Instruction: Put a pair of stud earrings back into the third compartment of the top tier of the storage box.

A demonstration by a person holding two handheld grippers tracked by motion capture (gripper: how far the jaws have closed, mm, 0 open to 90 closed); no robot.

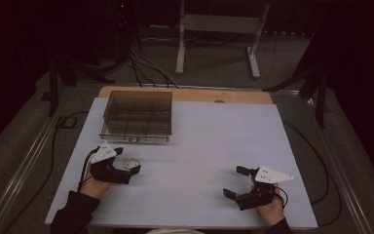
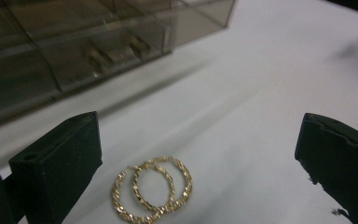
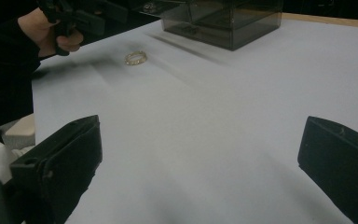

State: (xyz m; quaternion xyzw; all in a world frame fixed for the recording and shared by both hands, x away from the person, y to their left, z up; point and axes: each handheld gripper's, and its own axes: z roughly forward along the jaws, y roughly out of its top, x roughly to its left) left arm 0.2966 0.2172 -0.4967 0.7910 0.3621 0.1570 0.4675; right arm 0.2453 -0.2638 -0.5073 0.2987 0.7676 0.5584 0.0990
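The left gripper (image 1: 126, 163) hovers over a pair of gold hoop earrings (image 2: 152, 195) with its jaws spread wide, the hoops lying flat on the white table cover (image 1: 209, 146), overlapped one on the other, between the two black pads and closer to the left-hand one. The likely trouble starts there: the hoops are thin and lie flush with the cover, so pads closing above them could meet on nothing, and pads dragging low could catch only the upper hoop and slide the other away. Because the pair sits off-centre in the gap, the nearer pad may reach it first and push it sideways instead of pinching it. A loose pinch on twisted metal might also let one hoop swing free and drop on the way to the box. The smoked clear organizer box (image 1: 137, 116) stands just beyond the earrings toward the far edge; its inside is split into several compartments by dividers, and through the tinted walls I cannot tell whether any of them holds anything. Its lid seems to be down with a small latch on the near face, which would block a drop from above. The right gripper (image 1: 241, 183) rests well apart at the near right, jaws also spread, holding nothing
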